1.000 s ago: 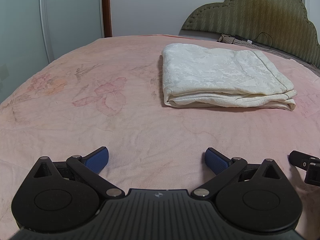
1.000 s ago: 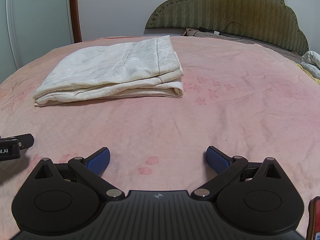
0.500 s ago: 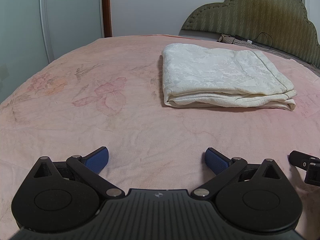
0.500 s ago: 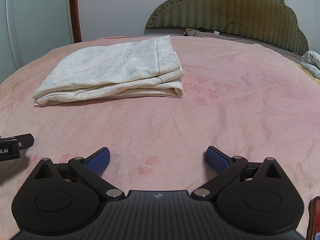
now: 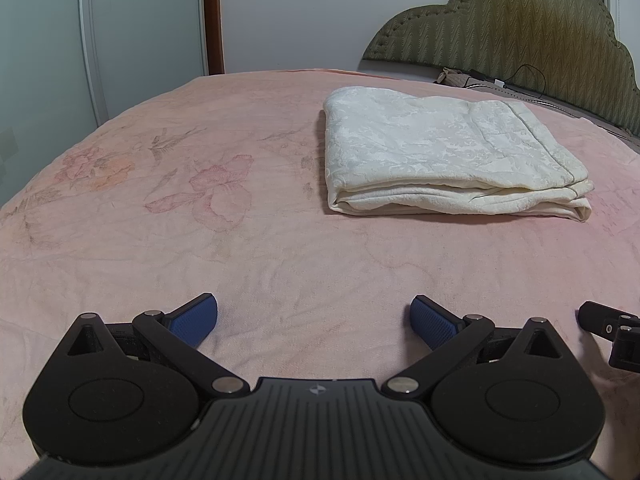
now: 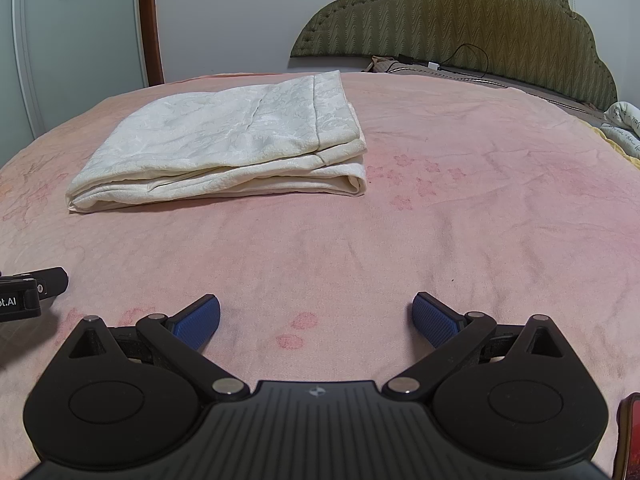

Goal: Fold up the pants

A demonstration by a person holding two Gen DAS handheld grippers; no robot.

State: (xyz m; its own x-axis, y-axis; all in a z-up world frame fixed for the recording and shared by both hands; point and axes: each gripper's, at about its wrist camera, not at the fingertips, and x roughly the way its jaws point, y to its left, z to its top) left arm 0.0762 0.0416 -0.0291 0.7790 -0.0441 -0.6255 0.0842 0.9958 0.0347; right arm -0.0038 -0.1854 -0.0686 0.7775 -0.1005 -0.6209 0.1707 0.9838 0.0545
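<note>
The cream patterned pants [image 5: 444, 152] lie folded in a flat rectangular stack on the pink bed, ahead and right of my left gripper [image 5: 314, 314]. In the right wrist view the pants [image 6: 224, 140] lie ahead and to the left of my right gripper [image 6: 316, 312]. Both grippers are open and empty, low over the blanket, well short of the pants. The side of the right gripper [image 5: 612, 332] shows at the right edge of the left wrist view, and the left gripper [image 6: 28, 292] shows at the left edge of the right wrist view.
A pink flowered blanket [image 5: 200, 200] covers the bed. An olive padded headboard [image 6: 460, 28] stands at the back with cables and small items along it. A wardrobe door [image 5: 44, 48] is at the left. A bundle of bedding [image 6: 624, 120] lies at the far right.
</note>
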